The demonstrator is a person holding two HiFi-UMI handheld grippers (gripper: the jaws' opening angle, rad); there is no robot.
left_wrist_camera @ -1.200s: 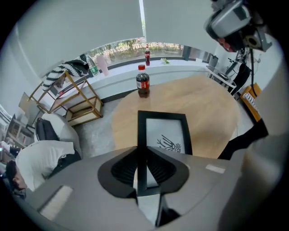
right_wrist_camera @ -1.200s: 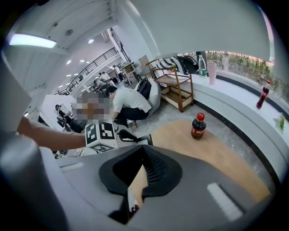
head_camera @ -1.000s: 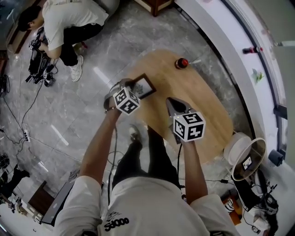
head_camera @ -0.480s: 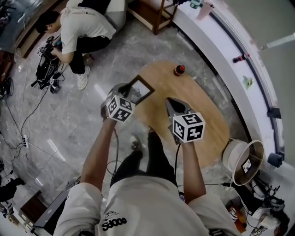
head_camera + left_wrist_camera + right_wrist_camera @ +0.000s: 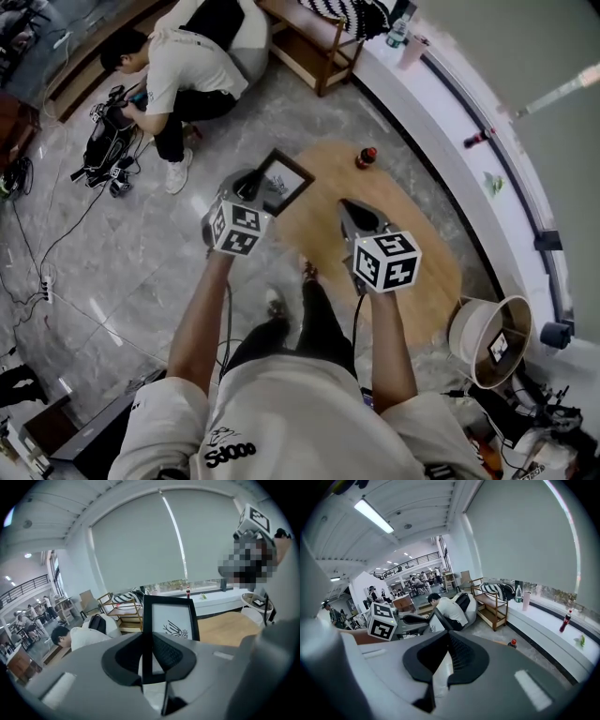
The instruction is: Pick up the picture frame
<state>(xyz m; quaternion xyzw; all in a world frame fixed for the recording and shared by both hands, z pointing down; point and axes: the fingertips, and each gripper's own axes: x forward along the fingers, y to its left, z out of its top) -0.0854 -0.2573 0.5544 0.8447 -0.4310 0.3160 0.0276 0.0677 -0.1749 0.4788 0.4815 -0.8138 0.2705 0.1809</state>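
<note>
A dark picture frame (image 5: 287, 178) with a white print hangs in the air above the left end of the oval wooden table (image 5: 412, 234), well clear of its top. My left gripper (image 5: 256, 184) is shut on the frame's lower left edge. In the left gripper view the frame (image 5: 171, 619) stands upright with its edge pinched between the pads of that gripper (image 5: 151, 644). My right gripper (image 5: 350, 210) hovers over the table's middle, shut and empty. In the right gripper view its jaws (image 5: 446, 641) meet, and the frame (image 5: 436, 621) shows to their left.
A small red-capped bottle (image 5: 367, 157) stands on the table's far end. A person (image 5: 183, 75) crouches on the marble floor at upper left beside a wooden rack (image 5: 319, 37). A white window ledge (image 5: 459, 108) curves along the right. A round basket (image 5: 492, 330) sits at lower right.
Both grippers have risen. The left one has carried the frame up off the table and tilted it more upright. The right gripper stays shut and empty.
</note>
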